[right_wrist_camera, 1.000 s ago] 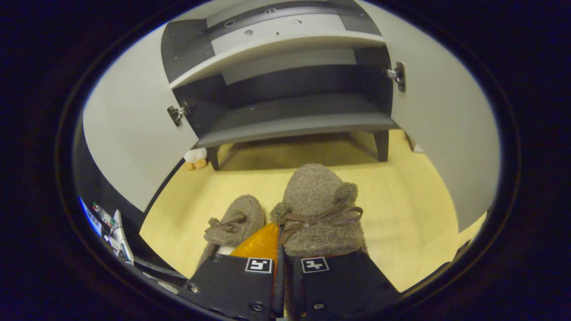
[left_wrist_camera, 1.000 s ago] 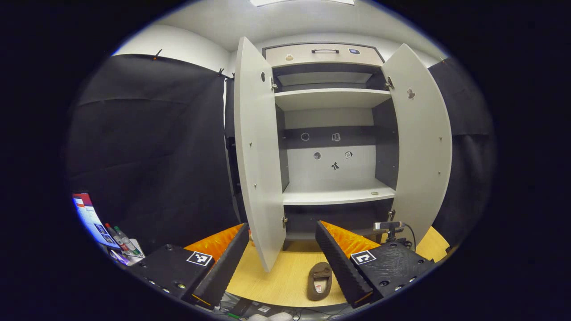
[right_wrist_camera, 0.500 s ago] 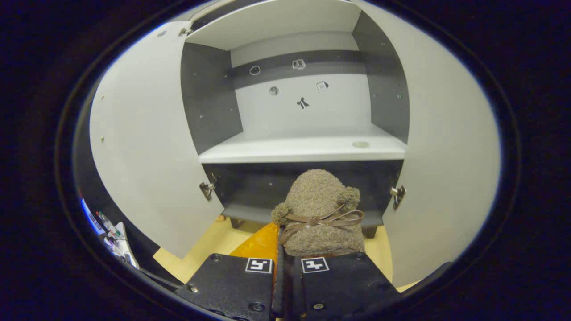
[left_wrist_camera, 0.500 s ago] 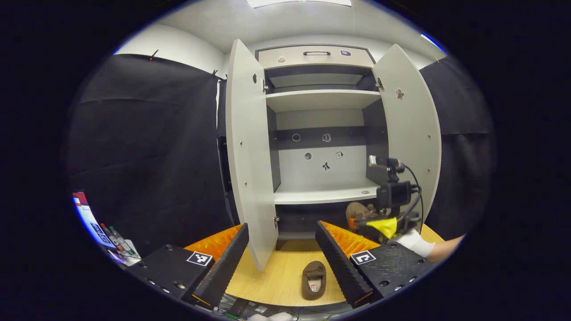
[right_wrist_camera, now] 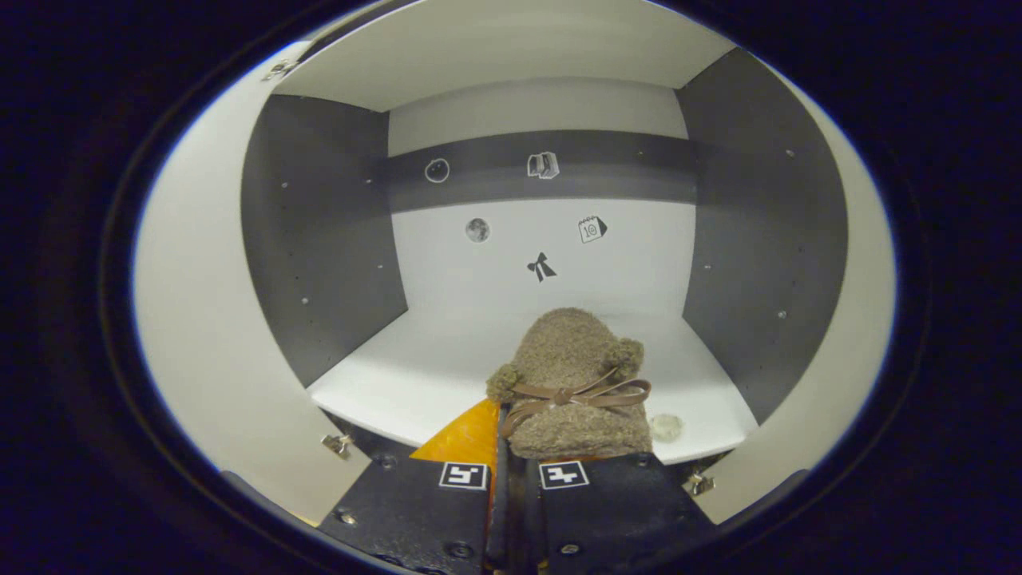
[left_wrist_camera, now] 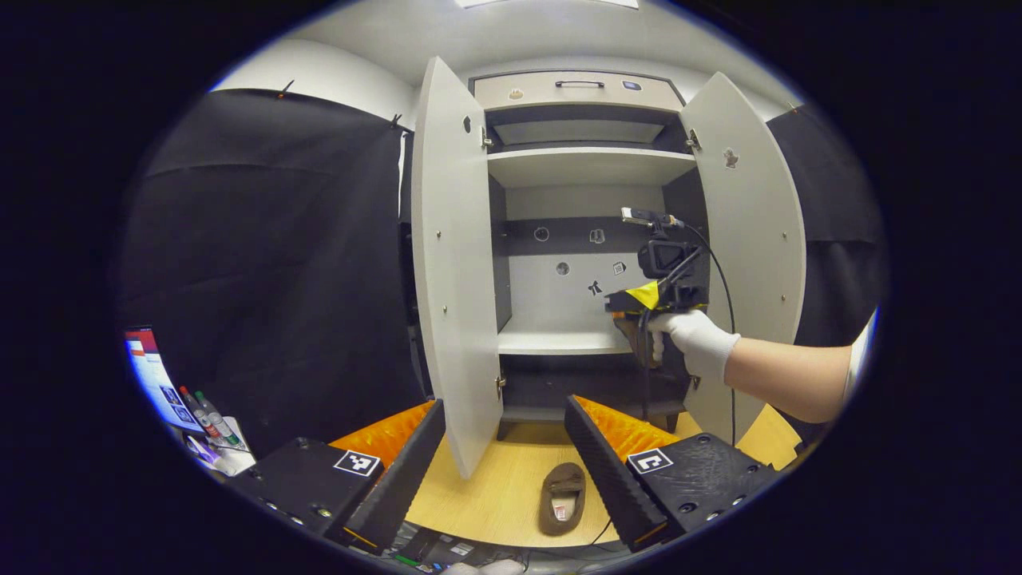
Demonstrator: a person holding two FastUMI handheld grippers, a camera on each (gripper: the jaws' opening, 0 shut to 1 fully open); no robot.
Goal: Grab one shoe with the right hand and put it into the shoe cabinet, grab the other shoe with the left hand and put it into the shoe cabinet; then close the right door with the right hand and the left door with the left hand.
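At the shoe cabinet (left_wrist_camera: 591, 160), middle compartment: right gripper (right_wrist_camera: 511, 447) is clamping the fuzzy brown slipper (right_wrist_camera: 573, 383) by its heel end, jaws pinched tight with almost no gap. Slipper's long axis is running straight out from the gripper, toe pointing at the back panel, bow side up. It's hanging over the front half of the white shelf (right_wrist_camera: 415, 375); can't tell if the sole is touching the shelf yet. A small pale round thing (right_wrist_camera: 664, 426) is sitting on the shelf just right of the slipper, near the front edge.

From the left gripper view, a gloved hand (left_wrist_camera: 693, 342) is holding the right gripper (left_wrist_camera: 631, 307) at that shelf's front-right corner, close to the open right door (left_wrist_camera: 750, 239).

Key relation: shelf is directly ahead of and below the slipper, so my read is the next move is a short push in along the toe axis, lower, then release.

Other slipper (left_wrist_camera: 564, 498) is lying on the yellow floor (left_wrist_camera: 495, 495) in front of the cabinet, long axis roughly toward the cabinet, opening up. Left gripper (left_wrist_camera: 503, 447) is the nearer one to it, jaws spread wide, holding nothing, slipper showing in the gap between its fingers. Left door (left_wrist_camera: 455, 263) is also open.
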